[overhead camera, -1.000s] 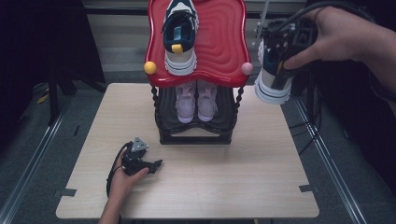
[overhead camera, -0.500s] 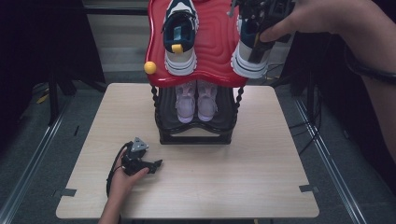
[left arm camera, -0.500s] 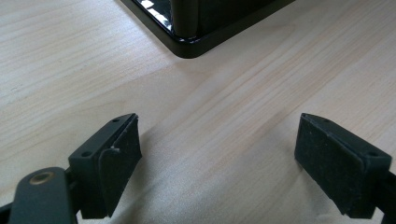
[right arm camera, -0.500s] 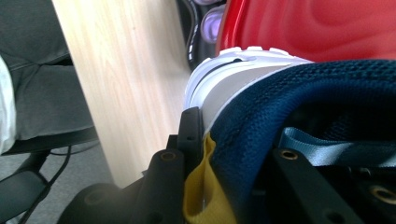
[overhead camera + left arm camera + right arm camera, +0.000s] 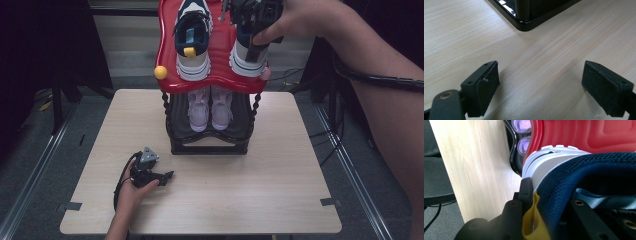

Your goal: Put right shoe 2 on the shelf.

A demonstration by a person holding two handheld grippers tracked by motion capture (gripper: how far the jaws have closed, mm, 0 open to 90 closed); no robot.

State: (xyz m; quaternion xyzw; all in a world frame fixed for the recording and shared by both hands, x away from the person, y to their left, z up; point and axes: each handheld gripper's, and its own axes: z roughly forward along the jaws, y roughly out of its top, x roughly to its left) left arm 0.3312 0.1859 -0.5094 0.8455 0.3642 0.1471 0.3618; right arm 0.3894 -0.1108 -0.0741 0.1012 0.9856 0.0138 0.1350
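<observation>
Currently, right gripper (image 5: 252, 22) clamped on navy-and-white sneaker (image 5: 247, 52) over red top shelf (image 5: 217, 75) at surface's far edge, beside matching sneaker (image 5: 192, 42), left gripper (image 5: 162, 176) spread, resting near surface's (image 5: 250, 185) near-left corner.

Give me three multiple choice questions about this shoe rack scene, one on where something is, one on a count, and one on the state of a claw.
1. Where does the pair of pale lilac sneakers sit?
A. on the glossy red top shelf
B. on the black lower shelf
C. on the table

2. How many navy and white sneakers are at the glossy red top shelf?
A. one
B. two
C. four

3. How is the left claw?
A. shut on a sneaker
B. shut on a cable
C. open over the light wooden table

Answers: 1 B, they show under the red shelf. 2 B, the left navy sneaker stands free, and the right claw grips the right navy sneaker. 3 C, its jaws stand wide apart.
</observation>
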